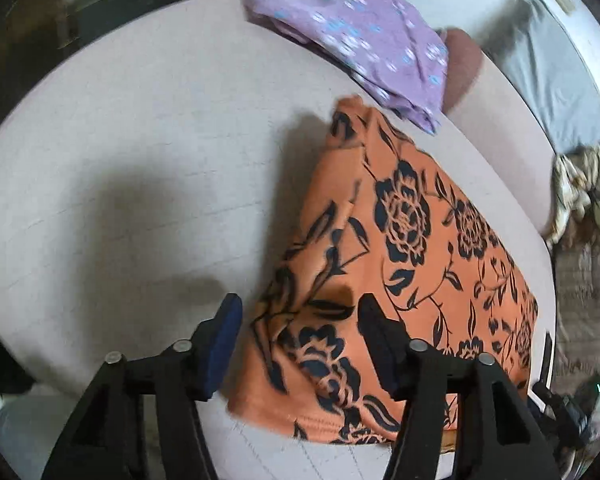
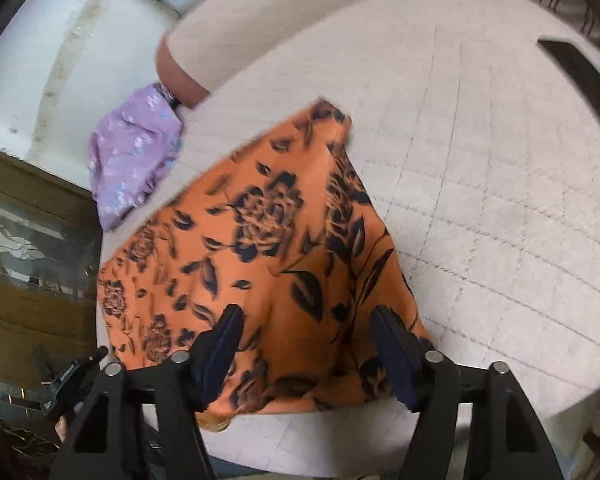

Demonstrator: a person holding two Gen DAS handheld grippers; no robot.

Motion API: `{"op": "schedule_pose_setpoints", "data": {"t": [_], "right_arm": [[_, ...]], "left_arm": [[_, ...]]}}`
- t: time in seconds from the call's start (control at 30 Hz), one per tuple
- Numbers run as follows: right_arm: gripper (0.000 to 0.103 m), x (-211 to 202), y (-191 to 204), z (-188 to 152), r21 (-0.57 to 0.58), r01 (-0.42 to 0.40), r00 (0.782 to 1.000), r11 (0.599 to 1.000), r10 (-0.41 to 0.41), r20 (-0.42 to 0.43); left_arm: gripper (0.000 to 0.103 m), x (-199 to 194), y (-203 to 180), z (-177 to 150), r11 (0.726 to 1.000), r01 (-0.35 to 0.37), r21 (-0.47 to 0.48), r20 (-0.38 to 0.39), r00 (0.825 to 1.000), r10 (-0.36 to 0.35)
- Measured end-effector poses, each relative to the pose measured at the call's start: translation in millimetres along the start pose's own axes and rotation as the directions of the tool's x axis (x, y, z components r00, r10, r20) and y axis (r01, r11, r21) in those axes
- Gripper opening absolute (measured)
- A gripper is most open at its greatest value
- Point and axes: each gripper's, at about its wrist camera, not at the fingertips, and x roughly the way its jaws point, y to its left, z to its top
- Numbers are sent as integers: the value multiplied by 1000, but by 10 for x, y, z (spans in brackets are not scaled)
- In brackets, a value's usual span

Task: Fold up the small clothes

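An orange garment with a black flower print (image 1: 400, 264) lies on the pale quilted surface (image 1: 140, 168); it also shows in the right wrist view (image 2: 260, 248). One side is folded over onto itself. My left gripper (image 1: 298, 320) is open and empty, its jaws standing over the garment's near left edge. My right gripper (image 2: 306, 332) is open and empty, its jaws standing over the garment's near edge. Neither holds cloth.
A folded purple floral garment (image 1: 352, 36) lies at the far edge of the surface, also in the right wrist view (image 2: 132, 160). A beige cushion (image 2: 268, 28) stands behind. A dark flat object (image 2: 584, 80) lies far right. A patterned cloth (image 1: 580, 196) lies at the right.
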Motion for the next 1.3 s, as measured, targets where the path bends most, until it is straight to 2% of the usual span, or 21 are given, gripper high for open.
{"op": "schedule_pose_setpoints", "data": {"t": [0.03, 0.17, 0.27, 0.3, 0.33, 0.37, 0.4, 0.47, 0.53, 0.63, 0.73, 0.8, 0.9, 1.0, 1.07, 1.1, 1.17, 1.2, 1.23, 1.27, 1.3], "right_arm": [[54, 107, -68, 28, 26, -14, 999, 1000, 15, -40], [41, 268, -122, 68, 47, -22, 997, 999, 26, -73], [41, 367, -116, 76, 56, -9, 997, 998, 13, -81], [41, 376, -129, 80, 64, -16, 997, 998, 21, -76], [37, 369, -133, 81, 65, -12, 997, 998, 17, -69], [26, 352, -125, 79, 58, -4, 998, 998, 8, -61], [20, 336, -103, 76, 49, -2, 999, 999, 5, -54], [15, 158, -99, 58, 21, 6, 1000, 1000, -6, -29], [14, -19, -17, 64, -19, 34, 999, 999, -34, 1], [13, -167, 220, 74, -171, 170, 985, 971, -164, 47], [13, 94, 250, 111, -233, 255, 965, 938, -261, 7], [13, 302, 197, 74, -227, 272, 956, 935, -290, -47], [14, 184, 270, 38, -233, 297, 953, 926, -302, 16], [20, 282, 186, 48, -207, 304, 949, 930, -314, -15], [27, 301, 229, 57, -238, 332, 938, 913, -346, -18], [30, 257, 248, 42, -238, 348, 933, 907, -360, -7], [38, 107, 284, -5, -195, 340, 939, 920, -344, 13], [41, -21, 298, -44, -158, 305, 952, 939, -304, 29], [58, -114, 332, -93, -138, 270, 963, 953, -267, 42], [64, -239, 447, -175, -126, 220, 975, 967, -213, 68], [64, -342, 547, -217, -129, 174, 983, 976, -164, 87]], "left_arm": [[49, 54, 11, -15, 1000, 26, -5, -22, 999, -26], [43, 54, -28, -143, 999, 8, 39, -27, 1000, -7], [43, 53, -110, -164, 996, -38, 80, -7, 999, 39], [40, 82, -118, -156, 995, -53, 87, -13, 998, 55], [29, 83, -117, -150, 994, -65, 87, -12, 998, 66], [22, 82, -120, -145, 994, -70, 86, -12, 997, 71], [14, 66, -118, -138, 995, -46, 85, -18, 999, 47], [13, -45, -129, -130, 996, -19, 87, -21, 1000, 21], [12, -136, -185, -143, 993, -20, 114, -18, 1000, 22], [12, -18, -274, -160, 984, -65, 164, -21, 997, 69], [12, 112, -267, -166, 977, -120, 176, -16, 992, 125], [12, 12, -292, -137, 977, -117, 178, 26, 993, 114], [13, -14, -259, -126, 978, -119, 171, 43, 993, 114], [18, 122, -262, -112, 971, -150, 184, -11, 988, 154], [19, 54, -282, -91, 972, -139, 190, -2, 990, 142], [25, -17, -279, -60, 976, -116, 182, 14, 993, 116], [46, -264, -176, -32, 986, -101, 130, 97, 991, 89], [66, -356, -121, -33, 988, -102, 114, 119, 989, 88], [74, -410, -76, -11, 990, -105, 98, 132, 987, 91], [74, -423, -31, 14, 991, -110, 82, 128, 987, 99], [74, -410, -8, 27, 992, -110, 68, 118, 988, 101]]}}
